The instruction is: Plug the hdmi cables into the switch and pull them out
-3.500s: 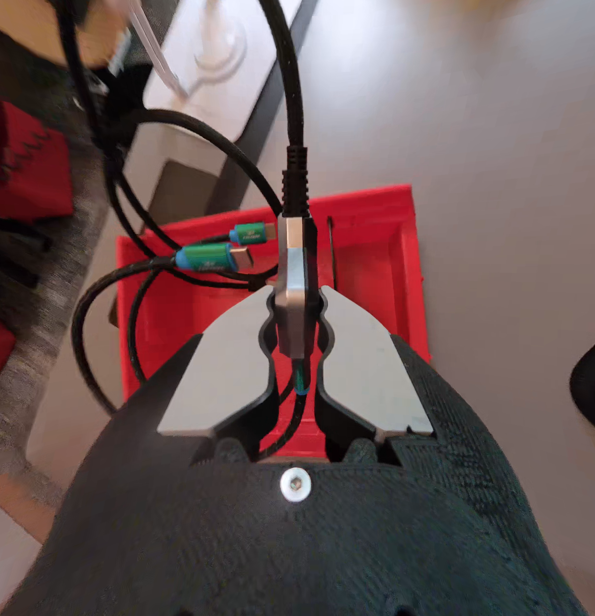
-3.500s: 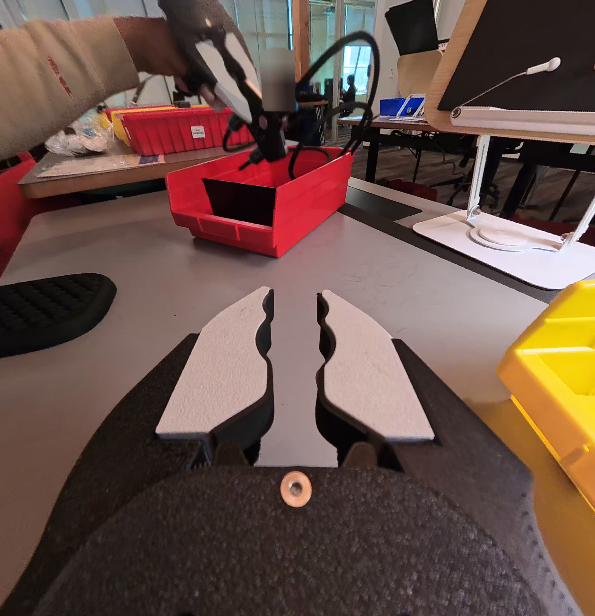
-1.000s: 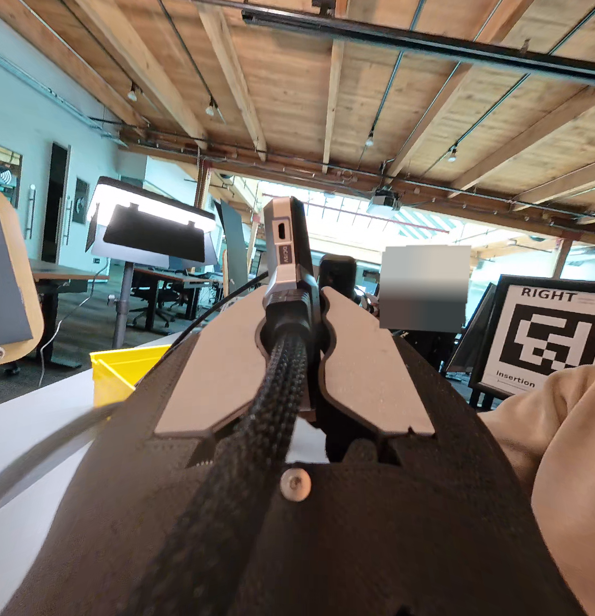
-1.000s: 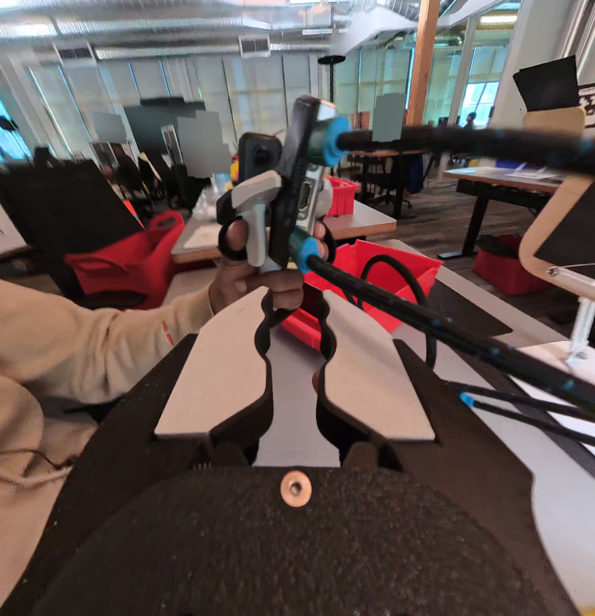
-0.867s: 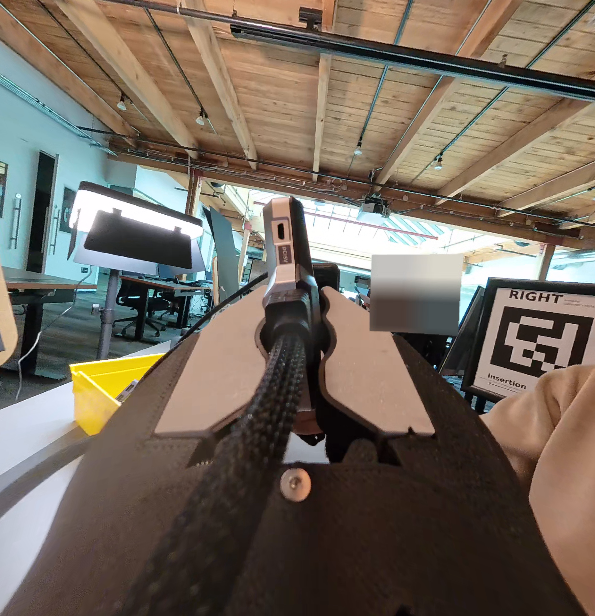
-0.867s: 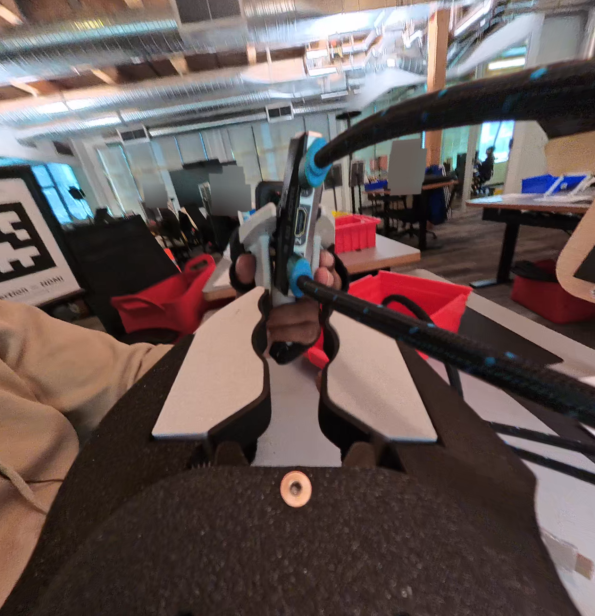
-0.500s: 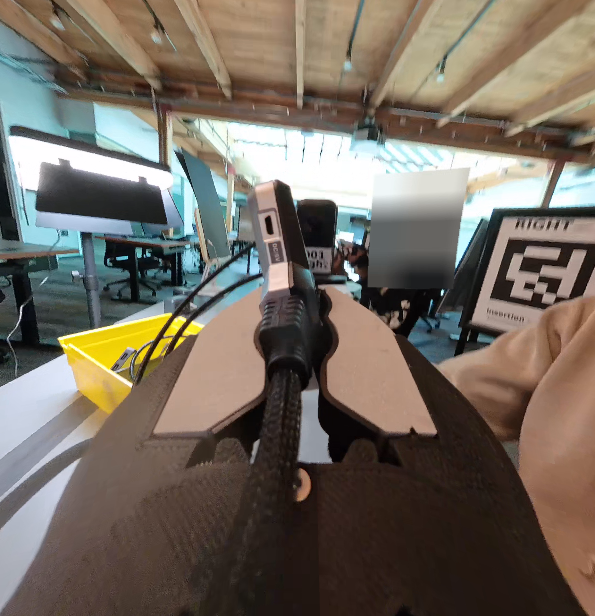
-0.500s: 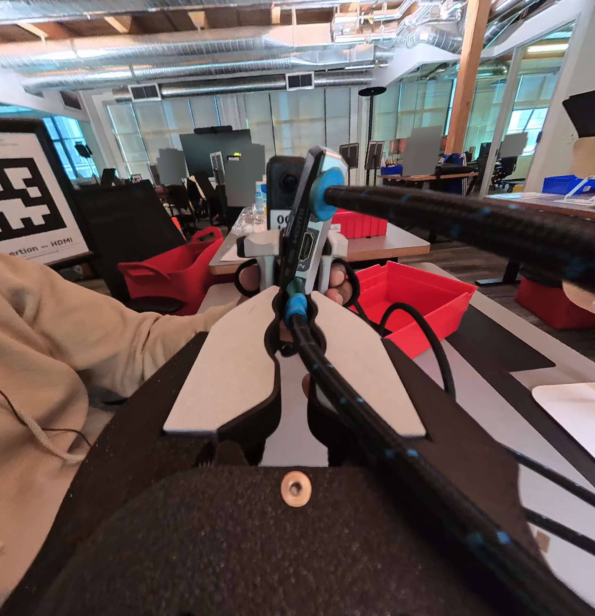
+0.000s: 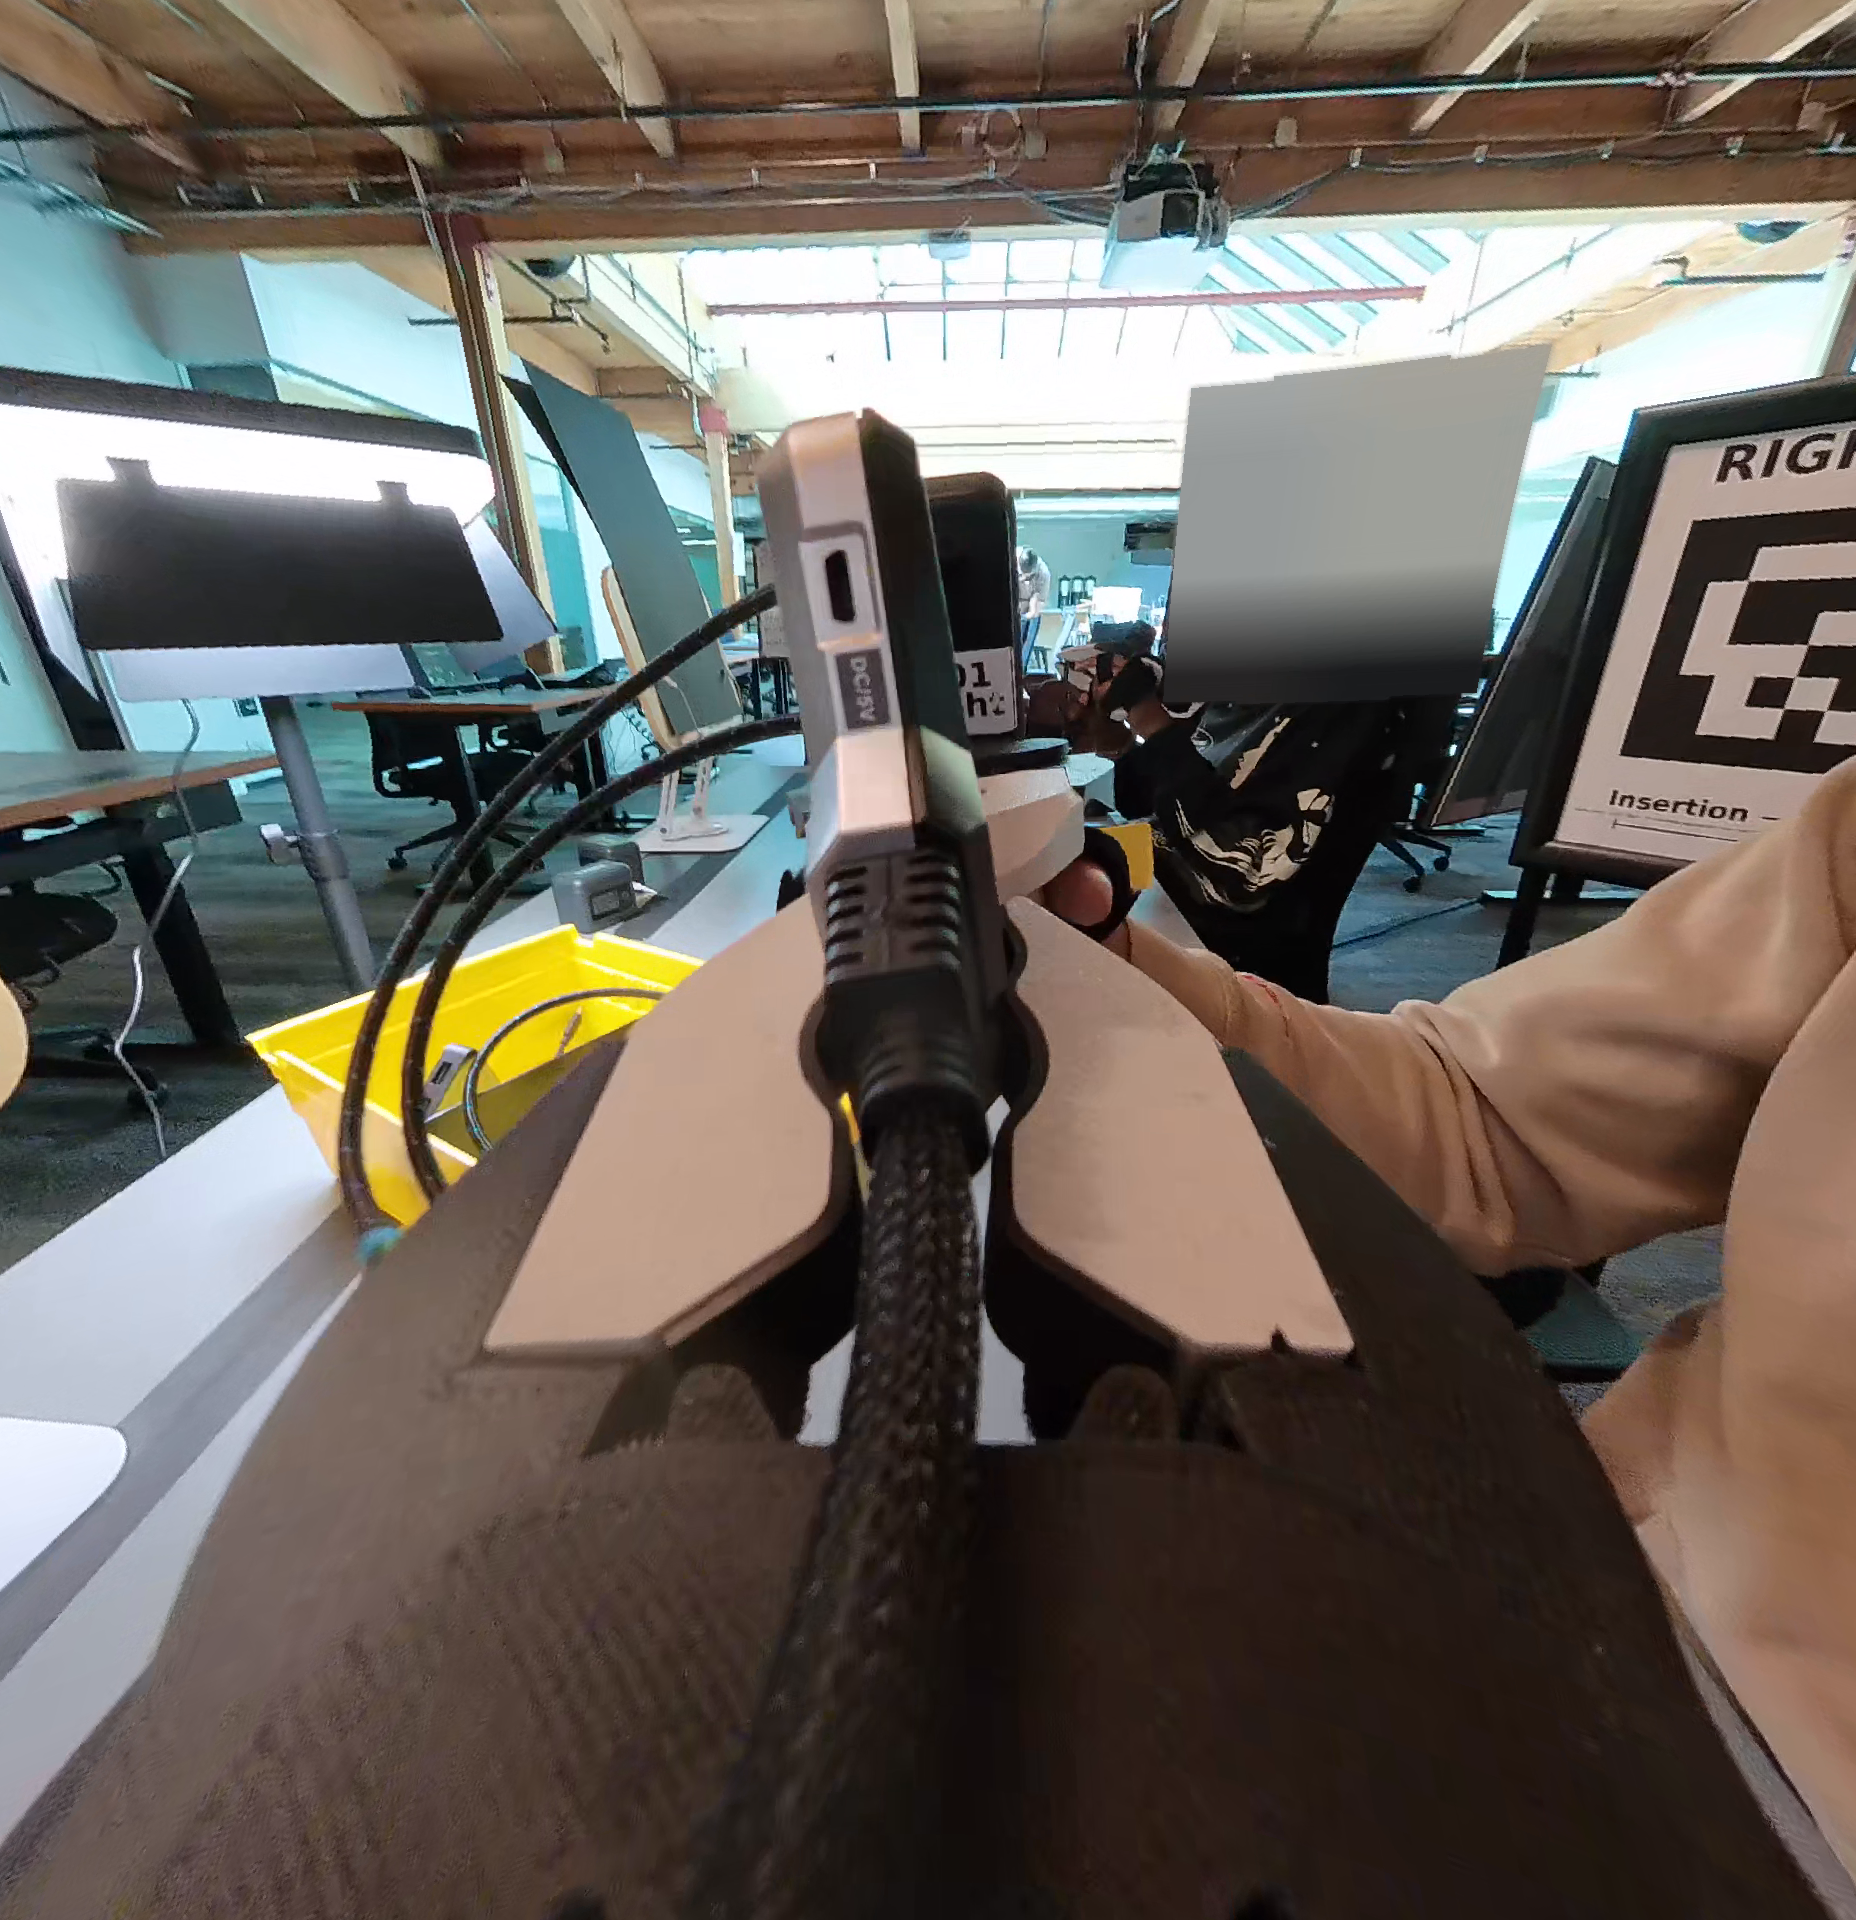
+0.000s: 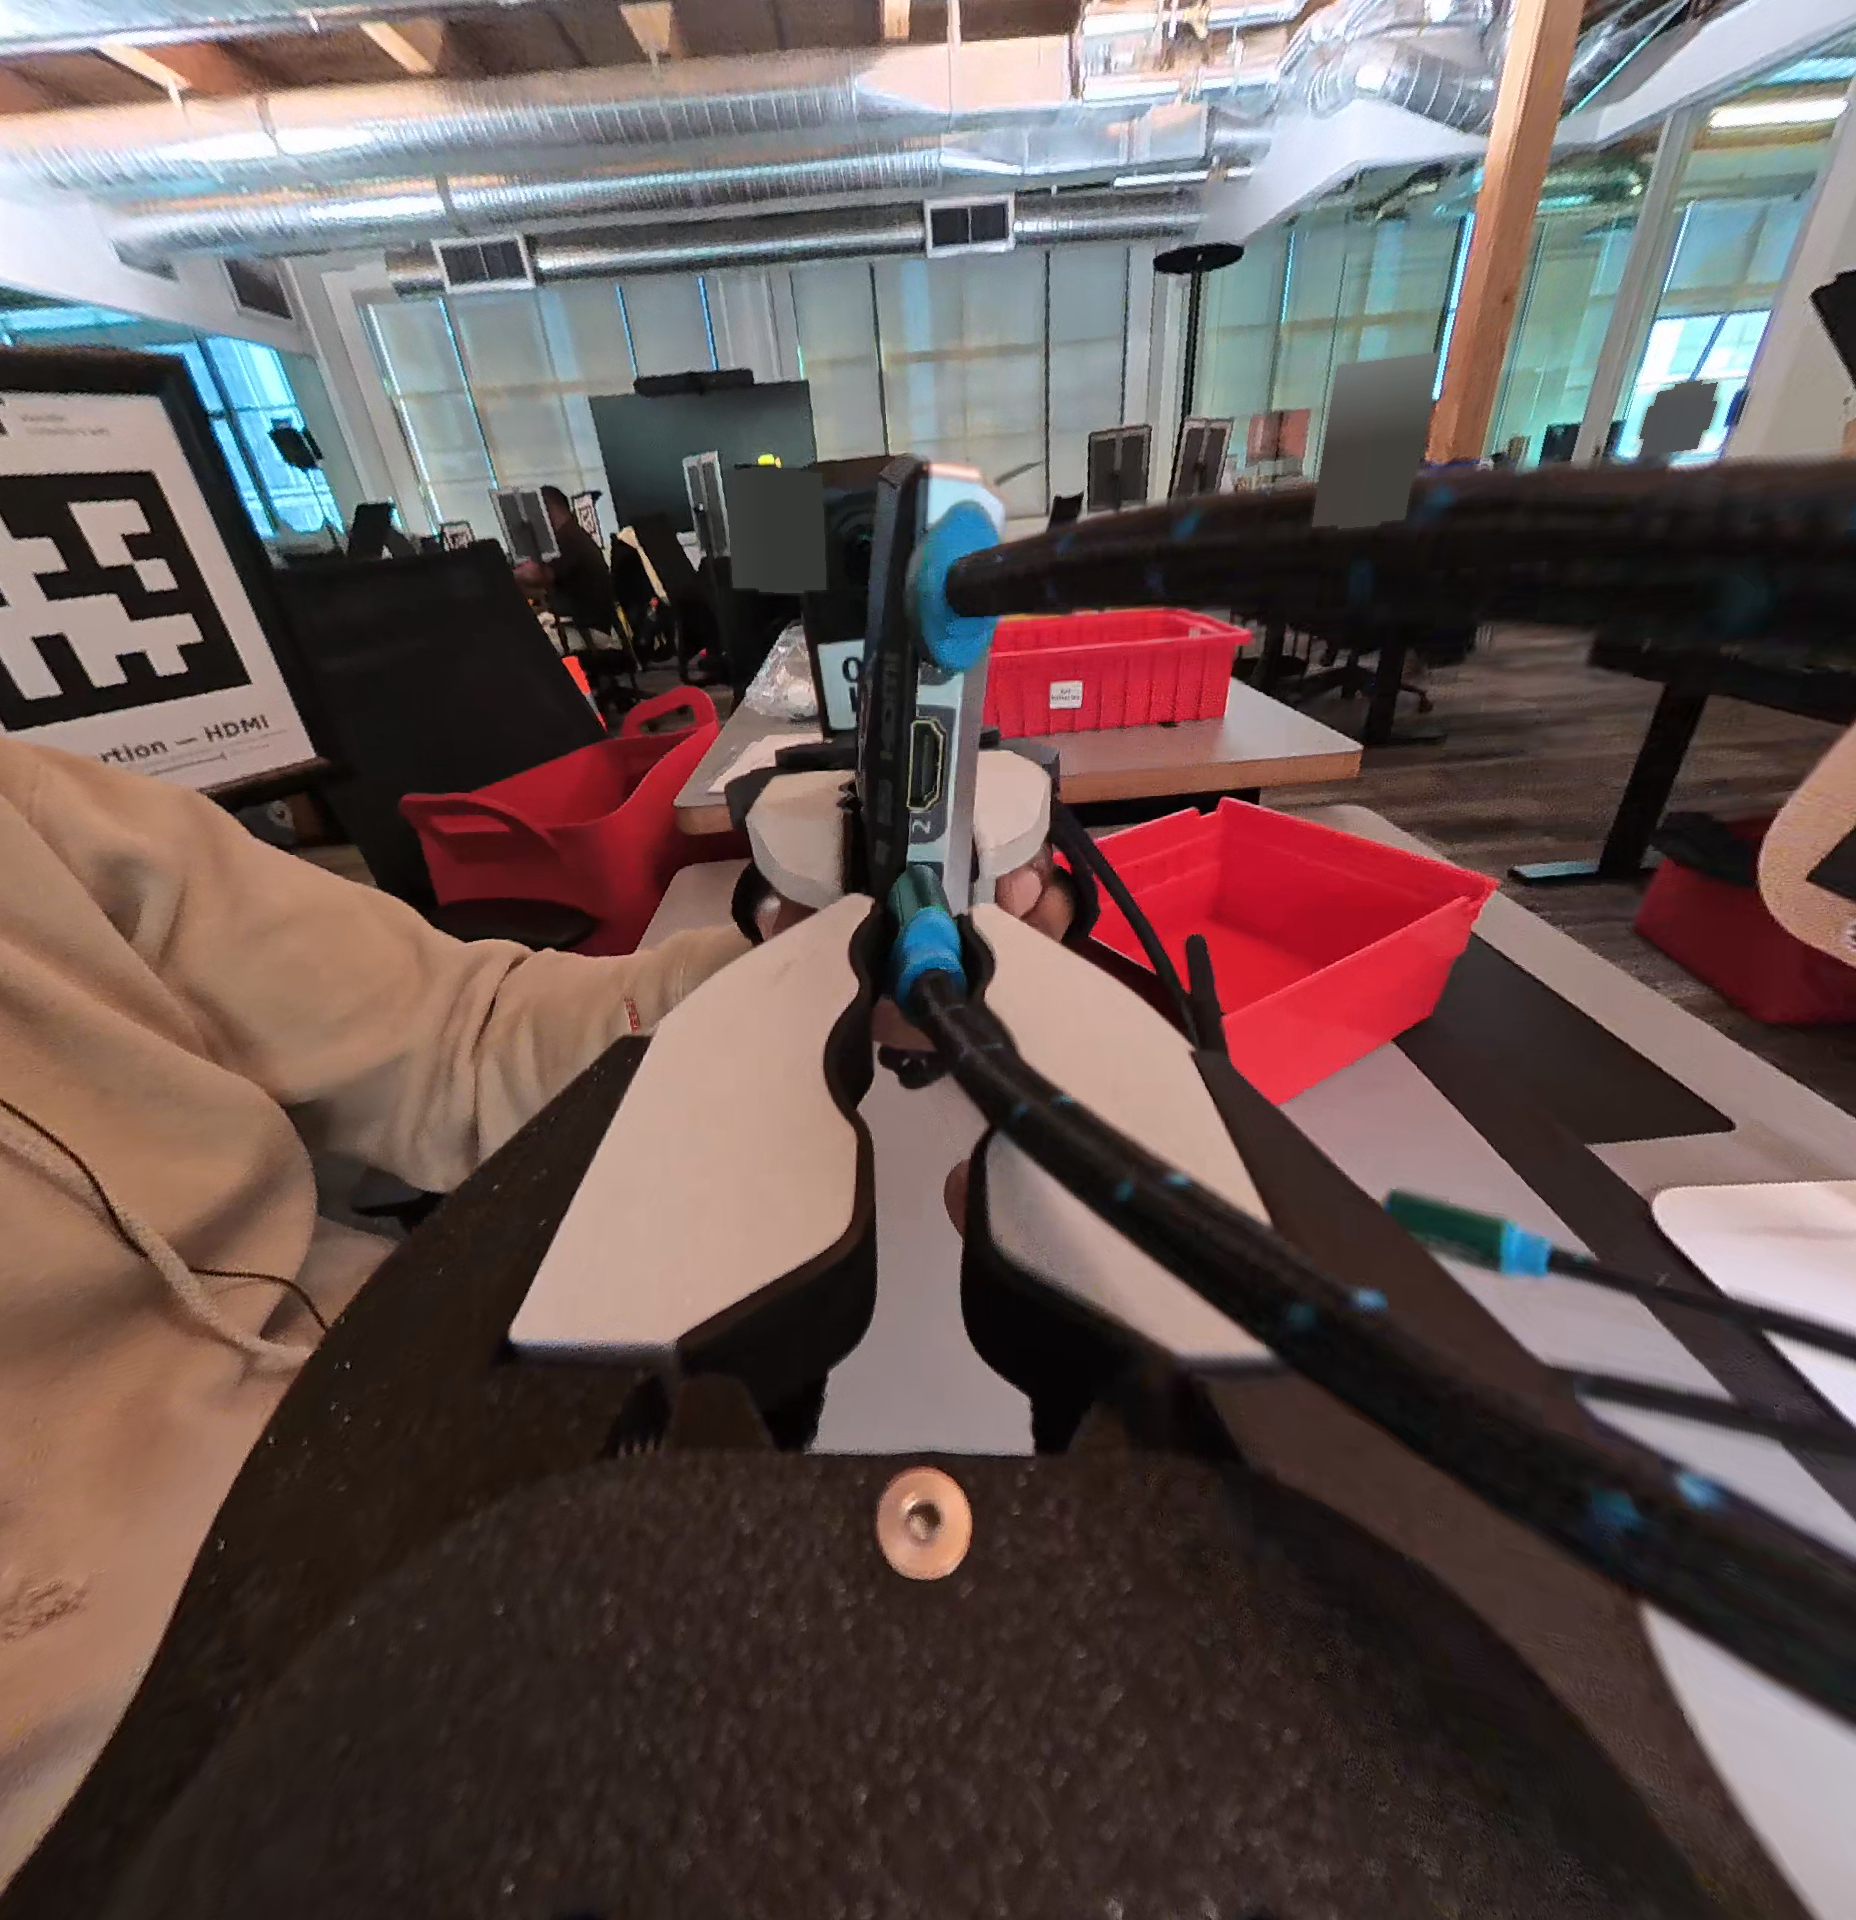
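Note:
My left gripper [image 9: 908, 920] is shut on the grey and black HDMI switch [image 9: 862, 665] and holds it upright in the air; the switch's black braided cable [image 9: 903, 1299] runs back between the fingers. In the right wrist view the switch [image 10: 929, 727] stands edge-on. A cable with a blue collar [image 10: 950, 587] is plugged into its top port, and the middle port is empty. My right gripper [image 10: 922, 920] is shut on the green and blue HDMI plug [image 10: 919, 925] that sits in the bottom port. A loose green plug [image 10: 1454, 1236] lies on the table.
A red bin [image 10: 1319, 935] stands on the grey table behind the switch, and a yellow bin [image 9: 488, 997] with cables stands at the left. A white lamp base [image 10: 1786, 1278] is at the right. A person's beige sleeve [image 10: 228, 987] fills the left side. My two grippers' fingertips are within a few centimetres of each other.
Both grippers rose off the table and met in the air. My right gripper moved up to the lower plug and closed its fingers around it. The left view tilted down from the ceiling.

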`<state>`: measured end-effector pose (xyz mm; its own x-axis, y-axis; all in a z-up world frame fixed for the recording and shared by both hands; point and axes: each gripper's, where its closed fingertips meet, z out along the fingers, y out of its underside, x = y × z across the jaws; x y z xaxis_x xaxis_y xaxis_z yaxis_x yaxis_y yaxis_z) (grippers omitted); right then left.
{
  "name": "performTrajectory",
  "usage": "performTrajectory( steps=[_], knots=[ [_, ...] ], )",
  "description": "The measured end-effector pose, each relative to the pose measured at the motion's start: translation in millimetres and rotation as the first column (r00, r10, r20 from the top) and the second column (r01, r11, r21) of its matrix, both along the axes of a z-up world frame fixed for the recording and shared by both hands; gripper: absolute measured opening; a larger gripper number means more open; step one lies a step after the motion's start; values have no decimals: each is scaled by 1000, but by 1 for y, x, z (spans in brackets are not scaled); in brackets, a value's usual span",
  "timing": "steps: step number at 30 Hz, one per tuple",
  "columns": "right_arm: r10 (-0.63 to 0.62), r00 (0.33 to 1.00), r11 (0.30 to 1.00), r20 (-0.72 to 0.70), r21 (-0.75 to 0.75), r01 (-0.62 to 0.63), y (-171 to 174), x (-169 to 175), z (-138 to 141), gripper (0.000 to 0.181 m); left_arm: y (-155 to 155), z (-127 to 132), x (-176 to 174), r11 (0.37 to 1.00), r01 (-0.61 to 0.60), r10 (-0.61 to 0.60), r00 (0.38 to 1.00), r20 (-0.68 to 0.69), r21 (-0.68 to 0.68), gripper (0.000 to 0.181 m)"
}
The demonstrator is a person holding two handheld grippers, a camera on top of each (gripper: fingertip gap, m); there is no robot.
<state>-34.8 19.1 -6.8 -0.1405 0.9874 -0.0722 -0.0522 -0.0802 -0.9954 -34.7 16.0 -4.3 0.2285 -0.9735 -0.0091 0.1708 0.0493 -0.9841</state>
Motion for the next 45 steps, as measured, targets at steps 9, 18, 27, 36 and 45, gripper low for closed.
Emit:
performTrajectory(
  steps=[9,18,27,36,45],
  knots=[
    [9,999,1000,-50,1,-9,-2,4,7,11,-3,5,-3,1000,23,-23,999,35,0,24],
    [47,998,997,-43,57,-44,-2,10,5,11,-3,4,3,1000,1,-1,1000,-13,20,22],
    [75,993,994,-92,90,-67,3,17,2,11,2,3,9,1000,-23,23,1000,9,20,22],
    [98,952,995,-289,20,-96,20,51,16,11,10,27,-24,999,-51,54,972,229,-20,22],
    [-281,958,958,-62,44,284,73,90,12,11,5,42,-56,986,-162,159,986,57,44,23]
  ],
)
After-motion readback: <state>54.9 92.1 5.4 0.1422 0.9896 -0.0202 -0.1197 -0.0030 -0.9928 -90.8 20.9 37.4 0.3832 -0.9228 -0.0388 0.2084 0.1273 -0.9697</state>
